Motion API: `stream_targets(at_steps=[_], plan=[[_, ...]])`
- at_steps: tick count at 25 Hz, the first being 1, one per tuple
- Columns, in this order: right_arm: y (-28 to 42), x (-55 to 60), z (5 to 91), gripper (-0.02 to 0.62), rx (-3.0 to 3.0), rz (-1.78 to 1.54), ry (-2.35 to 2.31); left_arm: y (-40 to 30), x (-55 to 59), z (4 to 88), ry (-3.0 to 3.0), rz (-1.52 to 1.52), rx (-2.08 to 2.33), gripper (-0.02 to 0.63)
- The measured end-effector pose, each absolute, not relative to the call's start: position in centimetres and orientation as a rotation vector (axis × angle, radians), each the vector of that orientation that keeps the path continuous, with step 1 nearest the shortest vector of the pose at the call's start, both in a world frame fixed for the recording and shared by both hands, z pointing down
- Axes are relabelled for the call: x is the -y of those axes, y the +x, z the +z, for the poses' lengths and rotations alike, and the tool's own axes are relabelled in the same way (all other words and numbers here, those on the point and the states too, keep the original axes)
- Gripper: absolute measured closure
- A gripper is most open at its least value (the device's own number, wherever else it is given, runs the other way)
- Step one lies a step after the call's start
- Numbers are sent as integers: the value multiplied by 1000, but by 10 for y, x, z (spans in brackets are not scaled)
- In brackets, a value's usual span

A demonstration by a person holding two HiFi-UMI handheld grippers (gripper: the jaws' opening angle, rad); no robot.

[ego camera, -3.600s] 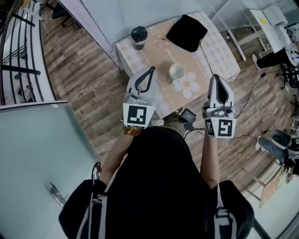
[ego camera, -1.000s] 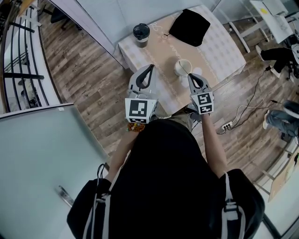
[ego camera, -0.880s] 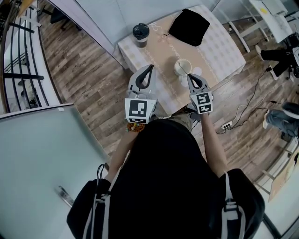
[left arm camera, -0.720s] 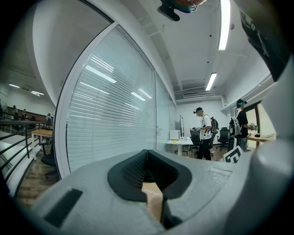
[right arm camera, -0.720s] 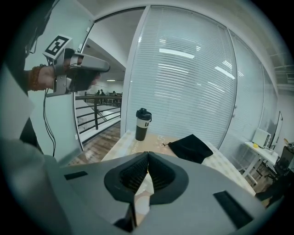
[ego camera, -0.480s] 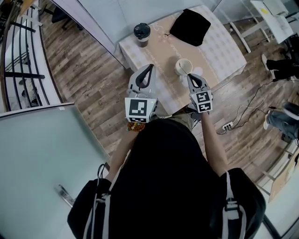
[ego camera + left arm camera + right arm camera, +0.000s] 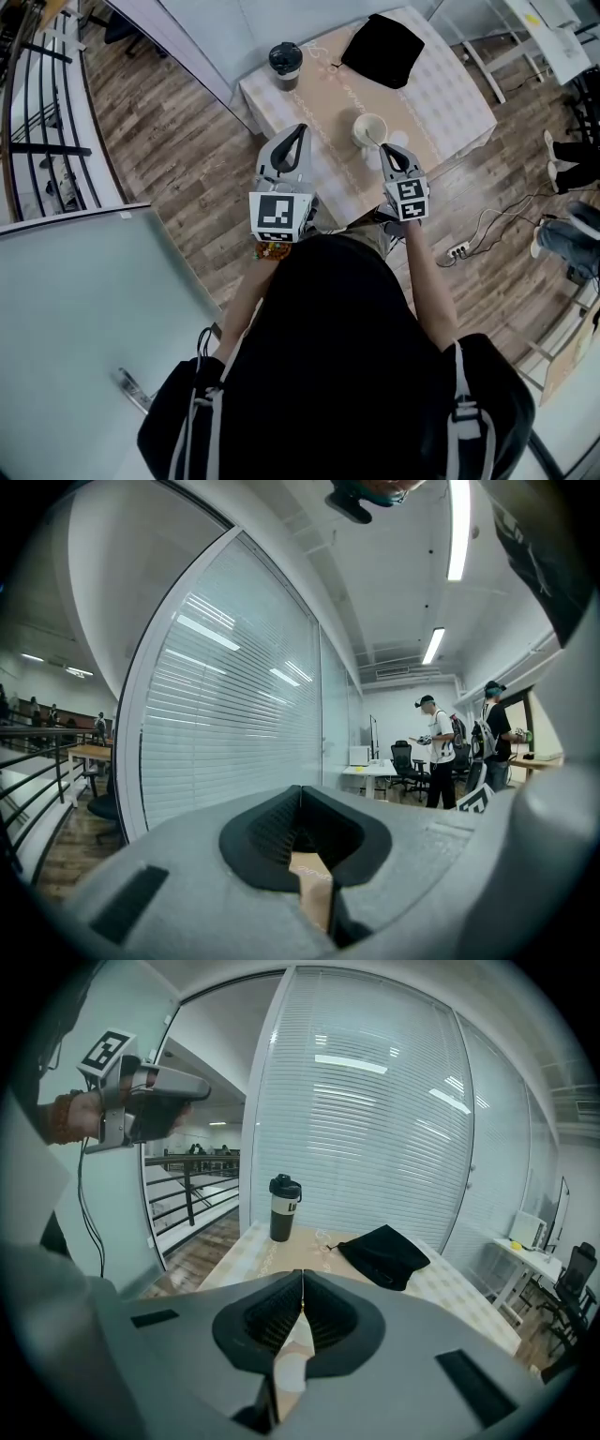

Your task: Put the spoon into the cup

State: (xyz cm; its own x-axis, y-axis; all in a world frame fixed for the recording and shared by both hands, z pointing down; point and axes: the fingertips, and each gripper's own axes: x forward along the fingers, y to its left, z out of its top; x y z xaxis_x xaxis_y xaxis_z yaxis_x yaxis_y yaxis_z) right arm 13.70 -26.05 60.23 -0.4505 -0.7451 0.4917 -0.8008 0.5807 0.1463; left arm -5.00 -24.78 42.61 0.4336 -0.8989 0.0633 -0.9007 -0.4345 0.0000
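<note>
A white cup (image 7: 369,127) stands on the tan runner of the table (image 7: 441,84). My right gripper (image 7: 385,148) hovers at the cup's near rim, shut on a thin spoon (image 7: 377,139) that slants down into the cup. In the right gripper view the jaws (image 7: 302,1281) meet on a thin gold sliver, and the white cup (image 7: 292,1358) shows below them. My left gripper (image 7: 301,127) is held over the table's left edge, shut with nothing in it; its own view (image 7: 300,794) shows closed jaws and a strip of tan table below.
A dark lidded tumbler (image 7: 286,63) stands at the table's far left corner and a black pouch (image 7: 380,49) lies at the far side; both show ahead as tumbler (image 7: 284,1207) and pouch (image 7: 384,1253). Glass walls, a railing and wooden floor surround the table. People (image 7: 439,761) stand at desks far off.
Since 3.6 s ago my right gripper came in from the right of the table to the cup's rim. Over the last second both grippers stay almost still.
</note>
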Motion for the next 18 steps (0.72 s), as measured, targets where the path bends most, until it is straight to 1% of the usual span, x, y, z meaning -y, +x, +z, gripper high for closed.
stream_targets(at_steps=[9,18], plan=[[143,261,602,588,2294,131,1261,-52,247,429,2624,88,1663,589],[146,264,579,586,2319,105,1295,-44,252,424,2672,101,1617,589]])
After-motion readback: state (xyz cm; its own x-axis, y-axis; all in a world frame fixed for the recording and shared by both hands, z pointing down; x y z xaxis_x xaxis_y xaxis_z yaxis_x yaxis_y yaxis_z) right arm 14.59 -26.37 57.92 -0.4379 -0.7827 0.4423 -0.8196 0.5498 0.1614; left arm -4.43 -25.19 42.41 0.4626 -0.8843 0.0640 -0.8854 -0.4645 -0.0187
